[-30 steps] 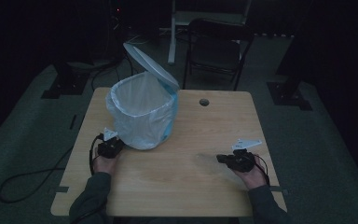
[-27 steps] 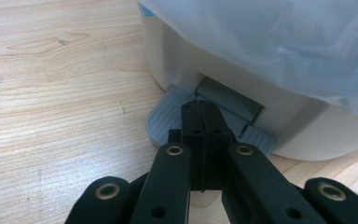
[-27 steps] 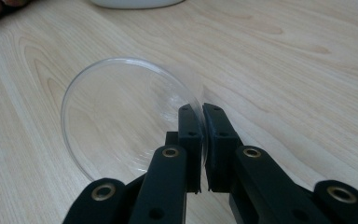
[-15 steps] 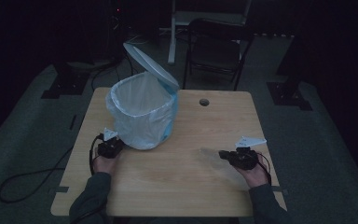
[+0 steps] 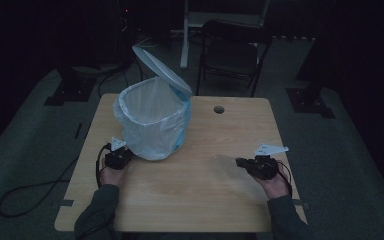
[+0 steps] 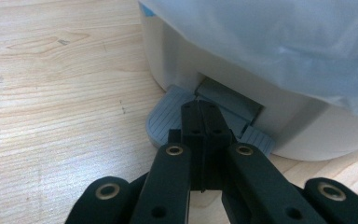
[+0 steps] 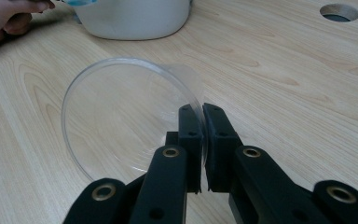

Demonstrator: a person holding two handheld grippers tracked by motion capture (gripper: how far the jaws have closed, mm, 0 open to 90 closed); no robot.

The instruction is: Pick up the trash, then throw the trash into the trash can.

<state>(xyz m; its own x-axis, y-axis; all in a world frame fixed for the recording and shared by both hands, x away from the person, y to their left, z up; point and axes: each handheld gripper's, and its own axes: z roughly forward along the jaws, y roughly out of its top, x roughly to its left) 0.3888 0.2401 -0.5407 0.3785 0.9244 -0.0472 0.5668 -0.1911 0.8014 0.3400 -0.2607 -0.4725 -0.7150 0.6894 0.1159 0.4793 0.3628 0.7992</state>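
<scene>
A white pedal bin (image 5: 152, 120) lined with a pale blue bag (image 6: 270, 42) stands at the table's left, its lid (image 5: 162, 70) raised. My left gripper (image 5: 120, 152) is shut with nothing between its jaws. Its tips (image 6: 200, 109) rest on the bin's grey pedal (image 6: 165, 119). My right gripper (image 5: 240, 162) lies low over the table at the right, shut on the rim of a clear plastic cup (image 7: 121, 112). The cup (image 5: 227, 162) lies on its side, its mouth towards the camera in the right gripper view.
The wooden table (image 5: 200, 200) has a round cable hole (image 5: 219, 109) near its far edge. A folding chair (image 5: 232, 55) stands behind the table. In the right gripper view the bin's base (image 7: 130, 18) and the person's left hand (image 7: 9, 16) lie ahead.
The right gripper with the clear cup has shifted slightly. The left hand stays on the pedal and the lid stays up.
</scene>
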